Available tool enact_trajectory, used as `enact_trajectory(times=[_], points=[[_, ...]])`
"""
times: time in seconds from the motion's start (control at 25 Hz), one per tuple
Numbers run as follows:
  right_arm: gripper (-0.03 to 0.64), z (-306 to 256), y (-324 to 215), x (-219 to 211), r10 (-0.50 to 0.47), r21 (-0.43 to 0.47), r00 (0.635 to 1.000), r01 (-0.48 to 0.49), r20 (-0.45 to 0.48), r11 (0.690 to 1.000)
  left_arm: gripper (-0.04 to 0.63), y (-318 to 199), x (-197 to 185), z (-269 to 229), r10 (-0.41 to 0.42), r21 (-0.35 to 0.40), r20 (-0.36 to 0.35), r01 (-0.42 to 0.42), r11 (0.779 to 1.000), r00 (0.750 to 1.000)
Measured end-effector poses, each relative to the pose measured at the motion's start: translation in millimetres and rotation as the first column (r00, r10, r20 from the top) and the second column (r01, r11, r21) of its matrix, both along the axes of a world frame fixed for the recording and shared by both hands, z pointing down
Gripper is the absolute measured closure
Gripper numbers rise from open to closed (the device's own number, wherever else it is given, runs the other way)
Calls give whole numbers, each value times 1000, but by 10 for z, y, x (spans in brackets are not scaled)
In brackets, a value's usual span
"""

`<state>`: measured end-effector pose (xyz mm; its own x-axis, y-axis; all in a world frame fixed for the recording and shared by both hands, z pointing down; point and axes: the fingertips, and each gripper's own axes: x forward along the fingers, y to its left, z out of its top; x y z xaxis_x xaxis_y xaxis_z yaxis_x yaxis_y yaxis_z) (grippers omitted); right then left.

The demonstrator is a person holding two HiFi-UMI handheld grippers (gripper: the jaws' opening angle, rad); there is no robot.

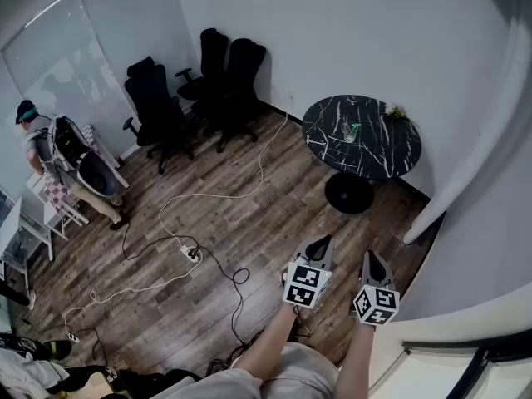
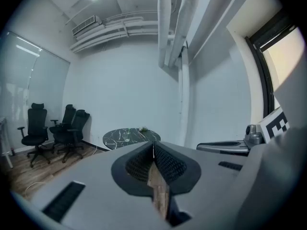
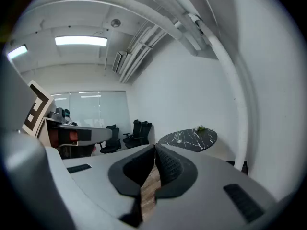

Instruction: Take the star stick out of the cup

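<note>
Wood-plank floor (image 1: 216, 223) fills the head view, with loose cables (image 1: 208, 260) trailing across it well to the left of both tools. The left gripper (image 1: 322, 241) and right gripper (image 1: 369, 256) are held side by side and close together, tips pointing forward. Straight ahead of them and well apart stands a round black marble table (image 1: 374, 156). The cup (image 1: 352, 131) sits near its middle, greenish, and the star stick in it is too small to pick out. A little plant (image 1: 396, 111) lies at the table's far edge. Black office chairs (image 1: 208, 81) stand far ahead to the left of the grippers, and a person (image 1: 62, 160) stands farther left. From the left gripper view, the left gripper (image 2: 153, 150) has its ribbed pads pressed together with nothing between them; the table (image 2: 127, 135) lies beyond the tips. From the right gripper view, the right gripper (image 3: 155, 150) is likewise closed and empty, and the table (image 3: 189, 138) lies ahead, slightly right of its tips.
</note>
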<state>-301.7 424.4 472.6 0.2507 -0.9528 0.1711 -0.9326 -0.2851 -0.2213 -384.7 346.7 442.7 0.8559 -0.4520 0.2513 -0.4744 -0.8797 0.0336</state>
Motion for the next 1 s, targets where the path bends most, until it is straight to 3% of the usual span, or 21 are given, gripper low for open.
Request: enact_trajectory(times=[0.2, 0.52, 1.0], points=[[583, 115, 27, 168, 54, 3, 999, -54, 1, 999, 572, 11, 238, 102, 75, -25, -22, -76, 997, 997], [583, 149, -479, 281, 31, -16, 1000, -31, -1, 999, 572, -453, 424, -17, 78, -3, -48, -78, 997, 996], [581, -51, -1248, 993, 73, 30, 997, -74, 39, 997, 572, -1369, 905, 38, 102, -17, -47, -103, 995, 994]])
